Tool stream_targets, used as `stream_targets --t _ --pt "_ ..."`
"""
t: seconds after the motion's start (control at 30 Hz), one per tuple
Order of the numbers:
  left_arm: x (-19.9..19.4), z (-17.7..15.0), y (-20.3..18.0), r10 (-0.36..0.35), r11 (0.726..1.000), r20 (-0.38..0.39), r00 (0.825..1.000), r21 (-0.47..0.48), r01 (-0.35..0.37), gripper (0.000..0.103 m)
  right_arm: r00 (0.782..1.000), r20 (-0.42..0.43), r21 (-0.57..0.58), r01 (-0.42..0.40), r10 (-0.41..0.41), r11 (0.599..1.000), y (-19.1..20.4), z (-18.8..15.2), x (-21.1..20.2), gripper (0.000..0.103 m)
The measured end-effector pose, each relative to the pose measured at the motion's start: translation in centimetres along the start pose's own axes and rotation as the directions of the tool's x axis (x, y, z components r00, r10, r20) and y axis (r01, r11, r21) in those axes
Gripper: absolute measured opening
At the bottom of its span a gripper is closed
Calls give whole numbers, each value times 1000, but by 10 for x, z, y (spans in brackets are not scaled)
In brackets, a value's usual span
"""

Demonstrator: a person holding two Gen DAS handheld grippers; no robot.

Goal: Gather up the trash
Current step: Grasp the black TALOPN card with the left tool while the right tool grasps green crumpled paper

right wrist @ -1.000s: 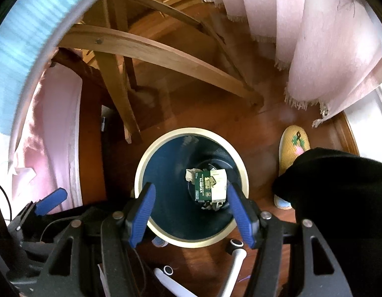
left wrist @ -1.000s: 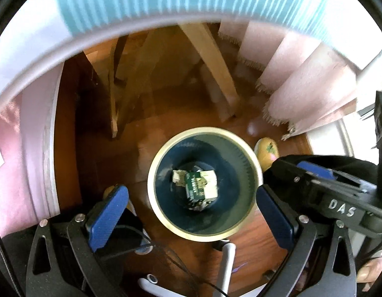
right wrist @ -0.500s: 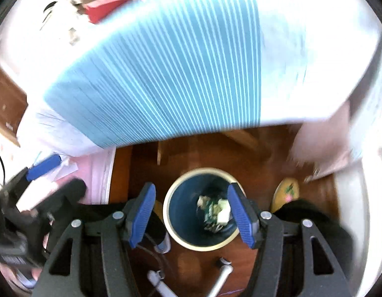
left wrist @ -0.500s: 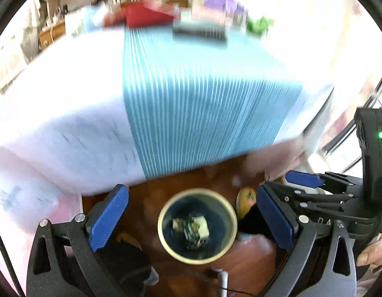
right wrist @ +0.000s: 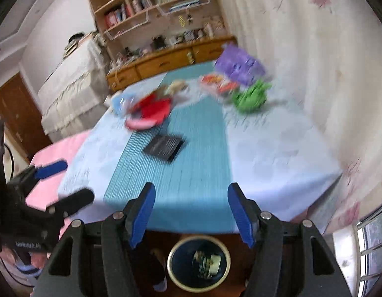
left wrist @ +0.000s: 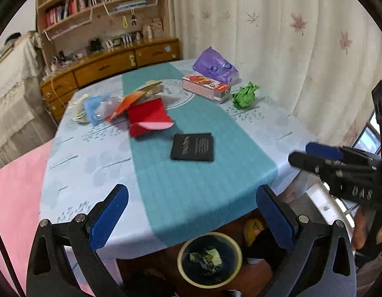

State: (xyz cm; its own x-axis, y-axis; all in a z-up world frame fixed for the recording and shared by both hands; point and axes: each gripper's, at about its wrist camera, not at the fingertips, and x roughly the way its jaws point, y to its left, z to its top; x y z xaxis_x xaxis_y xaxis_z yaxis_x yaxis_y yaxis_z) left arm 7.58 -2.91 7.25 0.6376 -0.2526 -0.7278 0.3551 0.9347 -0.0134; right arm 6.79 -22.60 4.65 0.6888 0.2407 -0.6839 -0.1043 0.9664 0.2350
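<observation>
Blue-padded left gripper, left wrist view: jaws spread wide, nothing between them, above the near edge of a table covered by a pale cloth with a teal stripe. On the stripe lies a black booklet; beyond it a red folder, with blue and orange wrappers to its left. At the far right are a crumpled green paper, a red-and-white box and a purple bag. A round bin stands on the floor below the near table edge, with crumpled trash at its bottom. The right gripper enters at the right edge.

Right wrist view, blurred: right gripper with jaws apart and empty, over the near table edge. The bin sits below between the fingers, trash inside. The black booklet, red folder, green paper and purple bag lie on the table.
</observation>
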Motion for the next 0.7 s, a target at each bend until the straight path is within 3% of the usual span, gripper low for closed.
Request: stream_targets --t 0.2,0.37,0.57,0.7 --pt "50 32 1 -45 999 -121 992 -30 42 102 999 -8 63 40 -40 997 -34 52 23 61" --pt "113 47 5 -50 998 -252 967 -54 37 102 997 -34 145 78 -74 986 -74 91 62 61" --pt "164 58 14 -75 992 -340 937 -124 34 102 993 -68 226 108 -95 968 -103 123 116 66" --pt "181 63 17 -84 988 -365 927 -148 31 102 987 -112 232 138 -114 963 -113 133 150 66"
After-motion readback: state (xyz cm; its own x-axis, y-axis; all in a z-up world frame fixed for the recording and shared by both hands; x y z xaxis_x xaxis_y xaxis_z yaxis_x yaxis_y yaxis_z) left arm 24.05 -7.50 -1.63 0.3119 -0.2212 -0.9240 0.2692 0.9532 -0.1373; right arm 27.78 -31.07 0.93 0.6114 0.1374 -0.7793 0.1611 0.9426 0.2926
